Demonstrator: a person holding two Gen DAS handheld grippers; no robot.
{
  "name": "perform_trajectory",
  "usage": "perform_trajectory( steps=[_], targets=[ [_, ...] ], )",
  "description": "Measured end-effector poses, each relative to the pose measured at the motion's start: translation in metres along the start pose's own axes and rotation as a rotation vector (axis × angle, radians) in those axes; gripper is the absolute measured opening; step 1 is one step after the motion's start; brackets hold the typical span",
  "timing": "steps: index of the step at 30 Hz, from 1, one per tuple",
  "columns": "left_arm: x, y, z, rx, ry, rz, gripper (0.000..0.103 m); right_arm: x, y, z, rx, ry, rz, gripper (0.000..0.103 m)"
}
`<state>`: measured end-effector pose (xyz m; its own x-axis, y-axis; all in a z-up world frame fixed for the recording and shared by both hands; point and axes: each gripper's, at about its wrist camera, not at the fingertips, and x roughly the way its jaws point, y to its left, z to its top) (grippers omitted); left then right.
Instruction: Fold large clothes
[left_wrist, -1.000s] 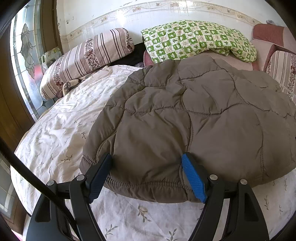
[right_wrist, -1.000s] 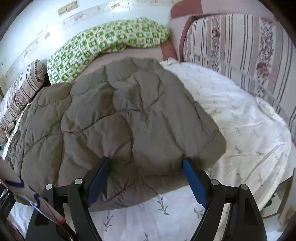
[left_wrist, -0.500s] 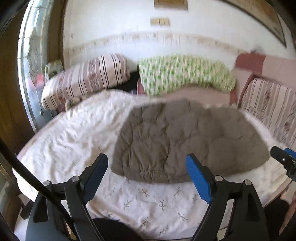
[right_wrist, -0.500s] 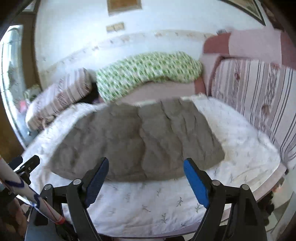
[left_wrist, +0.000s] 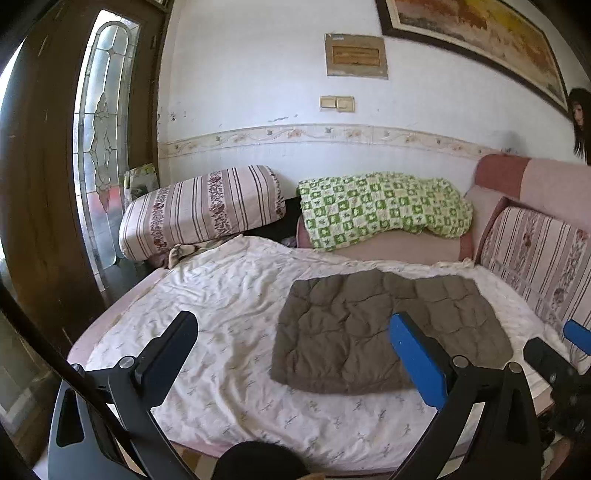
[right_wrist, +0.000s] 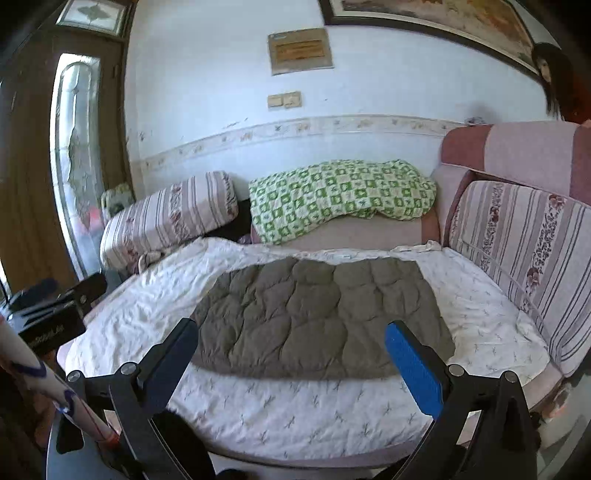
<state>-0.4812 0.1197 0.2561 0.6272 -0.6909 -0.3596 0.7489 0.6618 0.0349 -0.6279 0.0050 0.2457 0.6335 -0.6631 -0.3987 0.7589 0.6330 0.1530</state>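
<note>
In the left wrist view, the left gripper (left_wrist: 293, 341) stands released, its jaws having just been opening to their widest with nothing between them. The folded quilted jacket (left_wrist: 388, 332) lies flat on the bed sheet (left_wrist: 221, 295) in the centre-right of the frame, above and to the right of the gap between the fingers, well apart from them. Its long axis runs left to right across the picture, with the near hem facing the camera at lower centre. Part of the right gripper (left_wrist: 557, 354) shows at the right edge, near the jacket's right end.

In the right wrist view, the right gripper (right_wrist: 290, 339) is likewise released and empty, its jaws also just opened wide. The jacket (right_wrist: 317, 317) sits in the middle of the frame, straight ahead and above the fingers, its long axis again lying across the picture and tilting slightly upward to the right. The near hem spans the gap between the fingers without touching either. The sheet (right_wrist: 480, 321) shows bare to the right of it; the body of the left gripper (right_wrist: 55, 314) appears at the left edge.

Judged from both views, the jacket already looks folded into a compact rectangle, and the right gripper faces it more squarely than the left; any further fold would likely start from the near hem.
</note>
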Motion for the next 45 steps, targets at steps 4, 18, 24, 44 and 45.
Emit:
perform_trajectory(
  steps=[4,18,24,44,45],
  targets=[
    [-0.001,-0.004,-0.006,0.041,-0.002,0.061,0.103,-0.005,0.013,-0.004,-0.058,-0.024,-0.041,0.103],
    [0.007,0.012,-0.016,-0.011,0.006,0.157,0.103,0.002,0.021,-0.009,-0.097,0.000,-0.051,0.103],
    [0.022,0.015,-0.021,-0.020,0.069,0.140,0.103,0.005,0.025,-0.012,-0.114,0.005,-0.059,0.103],
    [0.050,-0.004,-0.047,0.049,0.175,0.109,0.103,0.028,0.022,-0.021,-0.102,0.090,-0.069,0.103],
    [0.051,-0.005,-0.048,0.049,0.179,0.108,0.103,0.029,0.022,-0.021,-0.103,0.092,-0.070,0.103]
  ],
)
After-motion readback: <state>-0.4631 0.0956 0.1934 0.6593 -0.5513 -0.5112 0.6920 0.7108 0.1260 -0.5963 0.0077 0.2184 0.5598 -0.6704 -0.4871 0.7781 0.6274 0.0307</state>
